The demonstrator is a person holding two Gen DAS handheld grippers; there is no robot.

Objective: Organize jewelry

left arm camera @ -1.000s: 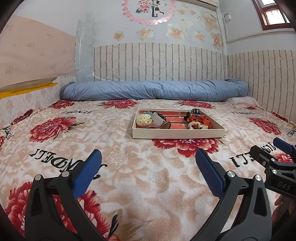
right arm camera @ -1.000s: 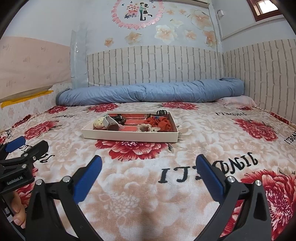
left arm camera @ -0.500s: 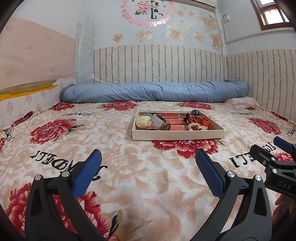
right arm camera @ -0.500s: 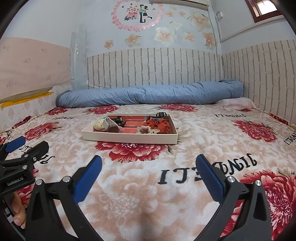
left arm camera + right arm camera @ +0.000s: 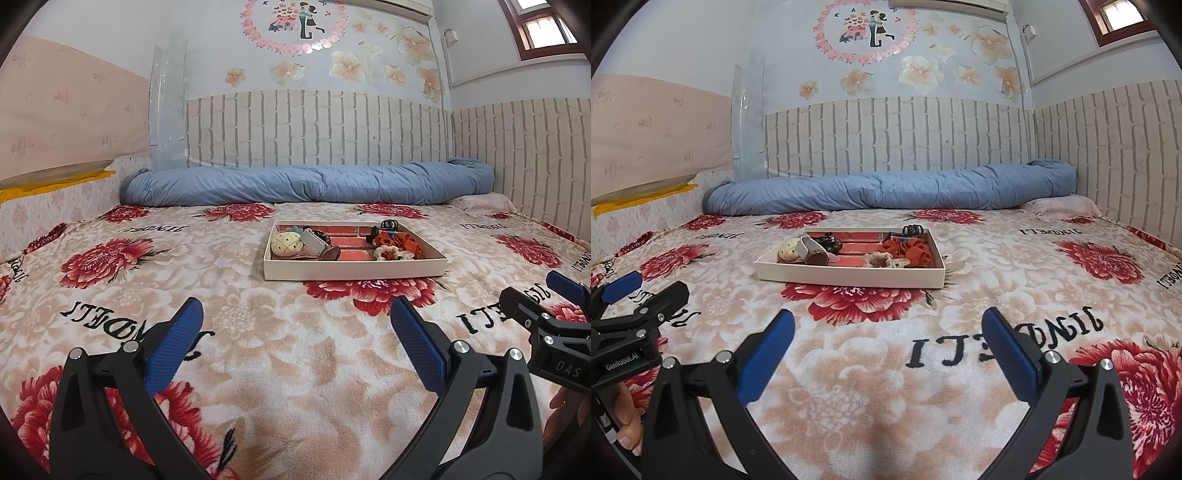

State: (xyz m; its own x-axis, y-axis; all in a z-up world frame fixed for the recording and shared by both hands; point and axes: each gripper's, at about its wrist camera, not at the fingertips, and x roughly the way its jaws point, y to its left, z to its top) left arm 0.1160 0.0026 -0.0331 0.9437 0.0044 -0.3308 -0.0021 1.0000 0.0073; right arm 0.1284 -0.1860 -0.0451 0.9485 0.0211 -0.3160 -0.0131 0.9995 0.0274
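Both grippers hover low over the floral blanket [image 5: 229, 332], well short of the tray [image 5: 354, 271], and each one is spread wide with nothing between its blue pads. The left gripper [image 5: 295, 343] sees the tray slightly right of centre, pineapple-shaped piece [image 5: 286, 244] nearest its left end; the right gripper [image 5: 886, 350] sees it left of centre and catches a fingertip [image 5: 626, 432] on the handle at the lower left. An orange scrunchie [image 5: 912, 253] sits at the tray's right end. The tray's long axis runs left to right, parallel to the rolled blue quilt [image 5: 886, 192] behind.
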